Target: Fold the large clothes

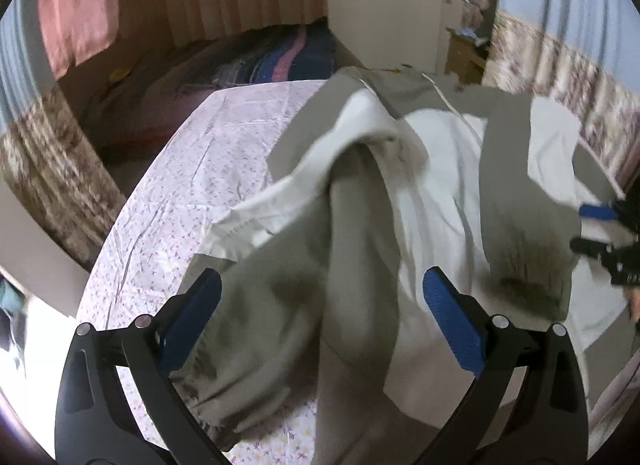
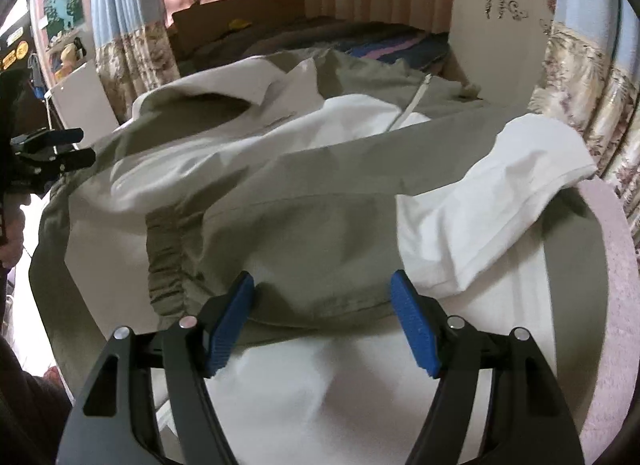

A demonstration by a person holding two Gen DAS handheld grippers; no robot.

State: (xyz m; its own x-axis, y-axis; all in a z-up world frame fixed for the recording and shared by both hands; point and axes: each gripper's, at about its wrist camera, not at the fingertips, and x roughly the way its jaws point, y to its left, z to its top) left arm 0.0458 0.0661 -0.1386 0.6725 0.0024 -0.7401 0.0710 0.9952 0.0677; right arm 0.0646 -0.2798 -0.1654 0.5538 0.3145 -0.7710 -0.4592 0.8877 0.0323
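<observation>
My khaki-and-white zip-up fabric jacket [image 2: 280, 201] lies rumpled, unfolded, across the floral-sheeted bed [image 1: 168, 185]; my left gripper [image 1: 320, 321] and right gripper [image 2: 322, 321] gape, empty.

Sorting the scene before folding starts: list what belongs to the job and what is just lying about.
Job:
- grey and white jacket
- floral sheet it lies on
- left claw, open
- right claw, open

Lying about:
- striped blanket
- curtains
- yellow object

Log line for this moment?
left gripper: open over jacket | right gripper: open at sleeve | bedsheet: underneath
</observation>
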